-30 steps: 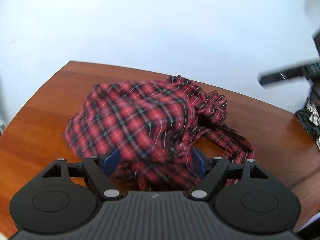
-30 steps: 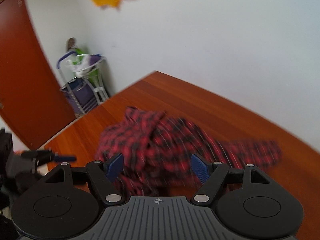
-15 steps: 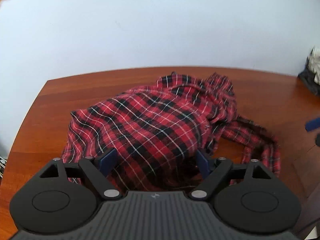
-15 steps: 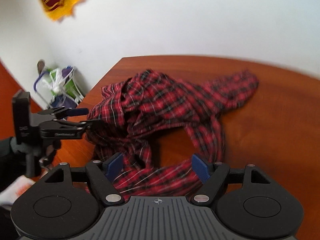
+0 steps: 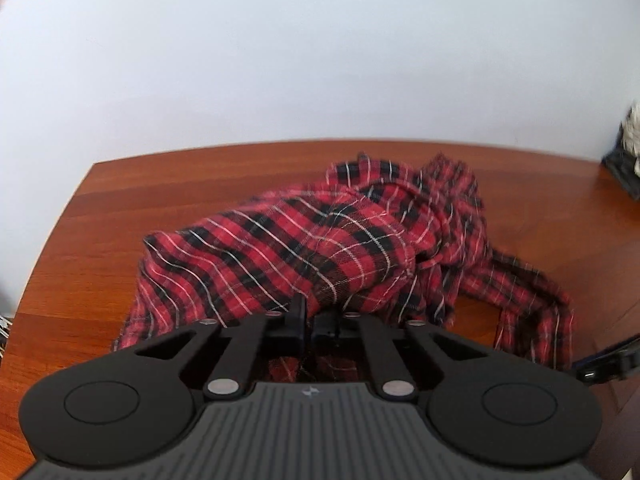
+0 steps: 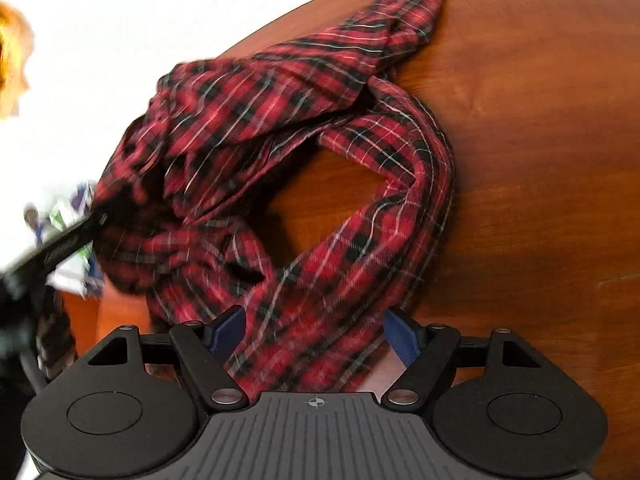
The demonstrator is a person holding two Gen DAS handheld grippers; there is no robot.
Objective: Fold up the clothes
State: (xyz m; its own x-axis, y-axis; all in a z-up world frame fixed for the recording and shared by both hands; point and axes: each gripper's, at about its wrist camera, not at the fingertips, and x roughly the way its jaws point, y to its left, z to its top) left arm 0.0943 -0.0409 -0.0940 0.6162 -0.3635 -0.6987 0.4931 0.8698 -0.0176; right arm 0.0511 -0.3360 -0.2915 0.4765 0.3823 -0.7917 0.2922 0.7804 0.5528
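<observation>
A: What's the biggest thing in view?

B: The wooden table [image 5: 104,216], reddish brown, set against a plain white wall [image 5: 320,60]. It fills most of the right wrist view as well [image 6: 540,120].

A: And the garment?

B: A red and black plaid shirt [image 5: 304,240] lies crumpled in a heap on the table top, near the middle of what the left camera sees. From the right camera the same shirt [image 6: 280,120] bunches at the left, and one long strip of it curves round a bare patch of wood and runs down towards the camera.

A: The tools?

B: The left gripper [image 5: 310,320] is clenched on the near edge of the shirt: its jaws have come together with a fold of plaid cloth pinched between them. In the right wrist view it shows as a blurred black bar [image 6: 68,240] reaching into the heap from the left.

A: And the other one?

B: The right gripper [image 6: 316,328] stands spread wide. The strip of shirt passes between its blue pads [image 6: 230,328], but they are not pressing on it.

A: Anything smaller?

B: A dark object [image 5: 626,168] at the table's far right edge, too blurred to name.
</observation>
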